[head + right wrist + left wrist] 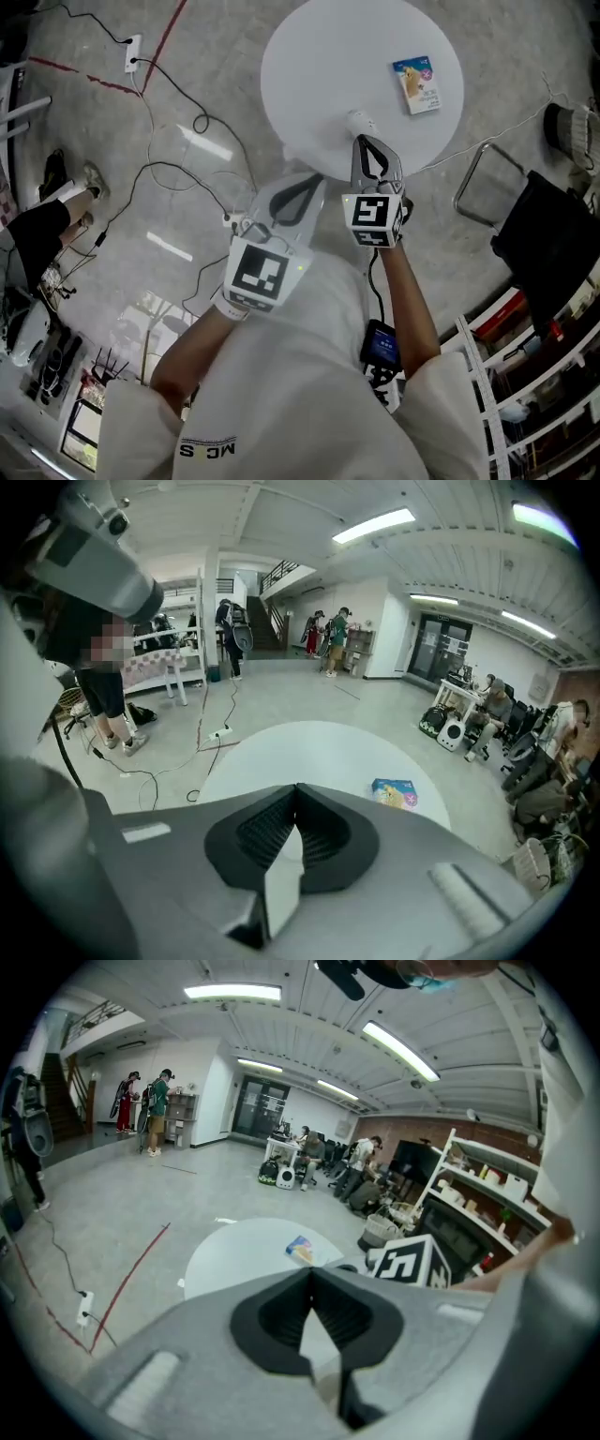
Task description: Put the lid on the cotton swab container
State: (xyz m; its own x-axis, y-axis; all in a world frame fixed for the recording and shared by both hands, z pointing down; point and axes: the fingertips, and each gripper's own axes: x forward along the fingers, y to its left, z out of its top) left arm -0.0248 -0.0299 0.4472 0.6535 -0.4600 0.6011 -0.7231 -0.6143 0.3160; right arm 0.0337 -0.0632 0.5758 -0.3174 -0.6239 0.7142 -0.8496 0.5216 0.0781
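A round white table (309, 75) stands ahead of me. A small white thing (359, 120) lies near its front edge; I cannot tell whether it is the container or the lid. My right gripper (362, 139) is just short of it, jaws shut with the tips meeting and nothing seen between them. My left gripper (317, 178) hangs lower left at the table's rim, also shut and empty. In the left gripper view the left gripper (310, 1271) points over the table (234, 1251). The right gripper (297, 787) likewise faces the table (309, 752). The white thing is hidden in both gripper views.
A colourful packet (417, 84) lies on the table's far right, also seen as the packet (395, 793). Cables and a power strip (132, 53) run over the floor at left. A black chair (553, 244) and shelves (525, 375) stand at right; a person's legs (47, 225) at left.
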